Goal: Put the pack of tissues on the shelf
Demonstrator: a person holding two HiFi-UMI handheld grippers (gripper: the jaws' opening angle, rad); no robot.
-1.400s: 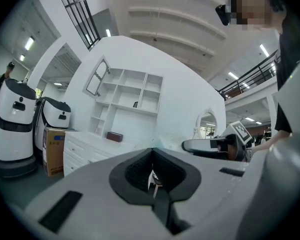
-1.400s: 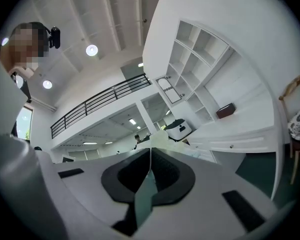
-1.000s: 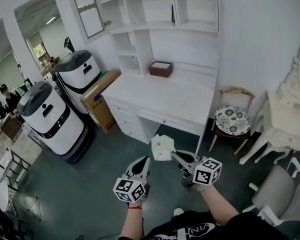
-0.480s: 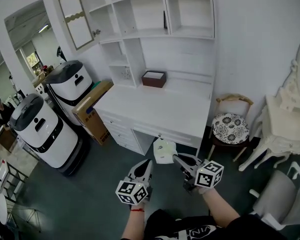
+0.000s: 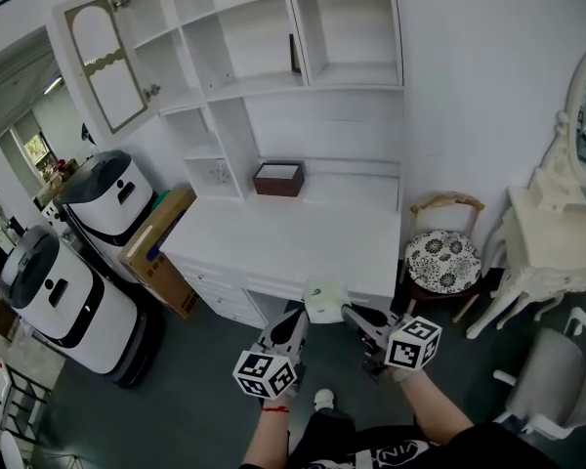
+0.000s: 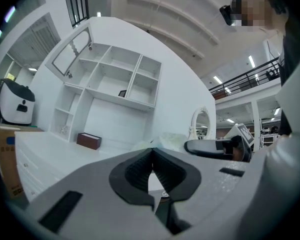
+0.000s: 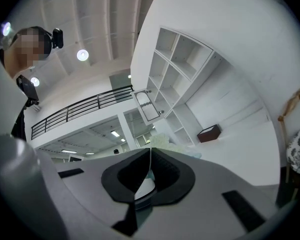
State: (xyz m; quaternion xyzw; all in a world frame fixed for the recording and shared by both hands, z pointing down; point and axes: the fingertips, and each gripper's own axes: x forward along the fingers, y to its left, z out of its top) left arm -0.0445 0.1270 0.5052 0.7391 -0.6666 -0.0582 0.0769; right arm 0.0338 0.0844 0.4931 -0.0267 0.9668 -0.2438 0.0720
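Note:
The pack of tissues (image 5: pixel 325 299), pale and soft, hangs in the air just in front of the white desk's front edge (image 5: pixel 273 283). My right gripper (image 5: pixel 348 311) is shut on the pack's near edge; the pack (image 7: pixel 171 148) also shows just beyond the closed tips in the right gripper view. To its left, my left gripper (image 5: pixel 295 319) is shut and empty, beside the pack (image 6: pixel 166 141) but apart from it. The white shelf unit (image 5: pixel 273 81) with open compartments stands on the wall above the desk, well beyond both grippers.
A brown box (image 5: pixel 278 178) sits at the back of the desk. A cabinet door (image 5: pixel 98 52) stands open at the shelf's left. Two white robots (image 5: pixel 107 203) and a cardboard box (image 5: pixel 156 247) stand left; a cushioned chair (image 5: pixel 439 259) and a white dressing table (image 5: pixel 557 233) stand right.
Both grippers and the tissue pack have come forward to the desk's front edge. The shelf and desk now sit lower and nearer in the head view.

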